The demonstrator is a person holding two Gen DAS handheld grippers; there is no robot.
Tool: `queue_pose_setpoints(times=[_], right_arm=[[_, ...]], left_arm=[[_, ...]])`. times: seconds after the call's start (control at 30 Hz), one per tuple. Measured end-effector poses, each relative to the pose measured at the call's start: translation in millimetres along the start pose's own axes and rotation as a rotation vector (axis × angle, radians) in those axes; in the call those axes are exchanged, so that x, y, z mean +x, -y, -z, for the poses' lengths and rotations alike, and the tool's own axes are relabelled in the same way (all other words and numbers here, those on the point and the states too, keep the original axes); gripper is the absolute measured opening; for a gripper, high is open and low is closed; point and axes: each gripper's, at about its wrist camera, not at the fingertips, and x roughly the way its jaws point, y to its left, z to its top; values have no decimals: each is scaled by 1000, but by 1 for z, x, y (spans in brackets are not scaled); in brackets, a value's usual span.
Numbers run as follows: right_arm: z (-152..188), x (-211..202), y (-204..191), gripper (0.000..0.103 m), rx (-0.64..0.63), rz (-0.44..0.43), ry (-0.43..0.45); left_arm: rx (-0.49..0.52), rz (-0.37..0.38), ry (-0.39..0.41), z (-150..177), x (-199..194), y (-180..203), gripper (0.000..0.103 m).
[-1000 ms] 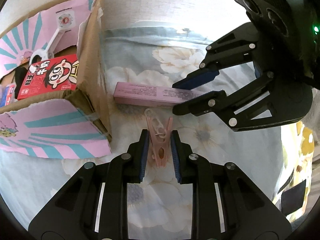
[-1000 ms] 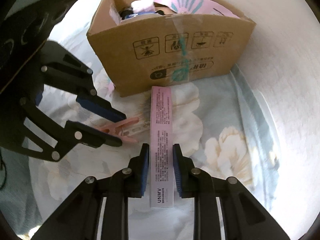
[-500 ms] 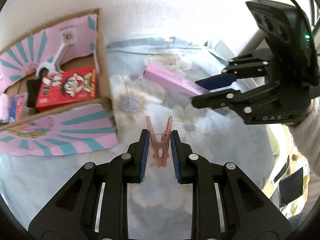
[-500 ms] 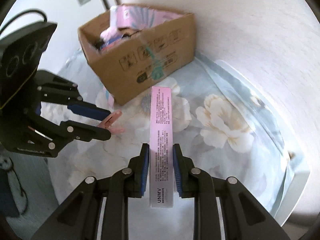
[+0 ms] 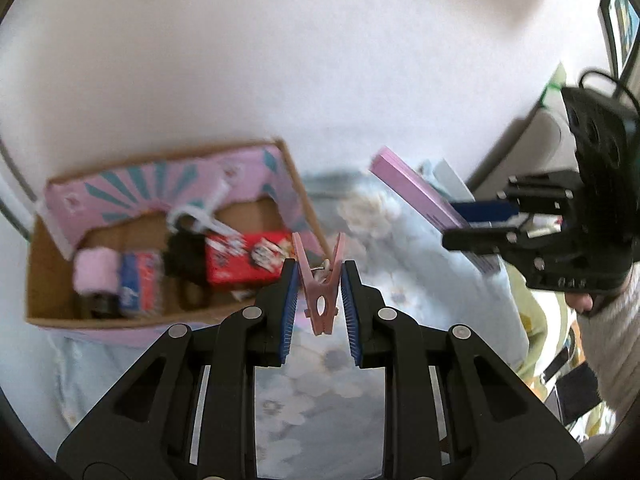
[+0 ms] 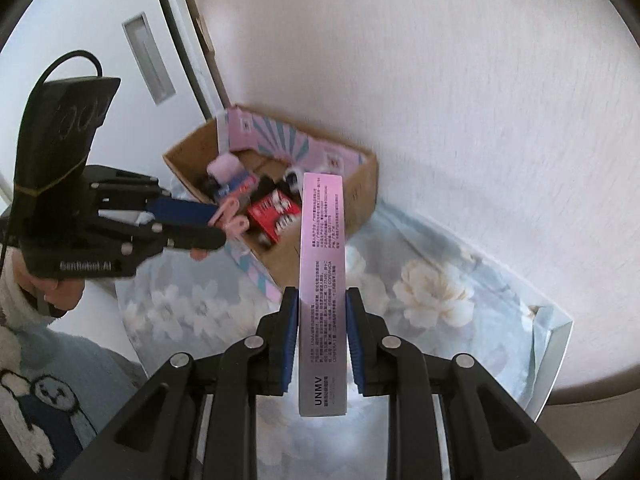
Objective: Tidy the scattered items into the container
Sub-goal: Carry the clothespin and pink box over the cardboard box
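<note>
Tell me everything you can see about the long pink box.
The long pink box is a slim, flat carton, apparently cardboard, with small dark print and "UNMV" at its near end. The right hand-held gripper is shut on its lower part, holding it off the floral cloth, its far end towards the open cardboard box.

A pale blue floral cloth [image 6: 420, 288] covers the table up to its edges, a white textured wall [image 6: 460, 100] stands behind, and a white door [image 6: 100, 40] is at the left
</note>
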Motion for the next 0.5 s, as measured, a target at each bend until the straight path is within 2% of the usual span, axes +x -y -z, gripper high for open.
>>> queue_pose_setpoints(times=[0.27, 0.37, 0.5], right_arm=[[-41, 18, -31, 21, 9, 21, 46], [-59, 33, -42, 21, -18, 26, 37], [-81, 57, -55, 21, -61, 17, 7]], left_arm=[[-58, -71, 49, -15, -30, -59, 19], [-90, -103, 33, -19, -38, -85, 19], [-101, -162, -18, -22, -28, -113, 19]])
